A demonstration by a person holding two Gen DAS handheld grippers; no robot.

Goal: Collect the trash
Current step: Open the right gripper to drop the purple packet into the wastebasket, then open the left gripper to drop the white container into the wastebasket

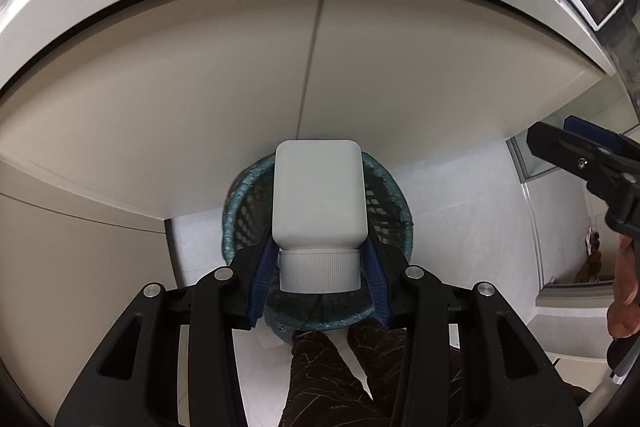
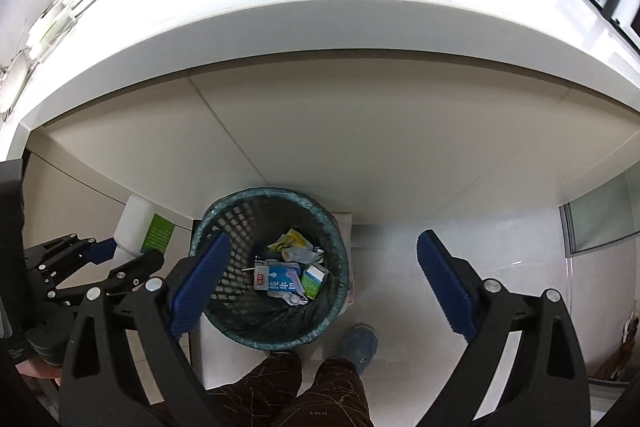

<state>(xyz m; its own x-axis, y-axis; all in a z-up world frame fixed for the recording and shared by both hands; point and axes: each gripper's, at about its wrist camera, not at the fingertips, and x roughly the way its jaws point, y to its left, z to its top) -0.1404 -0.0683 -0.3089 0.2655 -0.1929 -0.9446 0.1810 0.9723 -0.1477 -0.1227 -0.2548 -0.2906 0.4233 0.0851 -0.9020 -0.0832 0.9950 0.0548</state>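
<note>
Bottle (image 1: 319, 195) above bin (image 2: 272, 263), bin below counter (image 2: 320, 39)

left gripper (image 1: 320, 267): fingers clamped on a held item, pointing down | right gripper (image 2: 320, 267): fingers spread wide, nothing held, pointing down

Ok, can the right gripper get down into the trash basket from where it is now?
Probably yes. The right gripper hangs open and empty directly above the trash basket, whose mouth is uncovered. The left gripper, holding the white bottle, sits off to the side, apparently clear of the opening.
</note>
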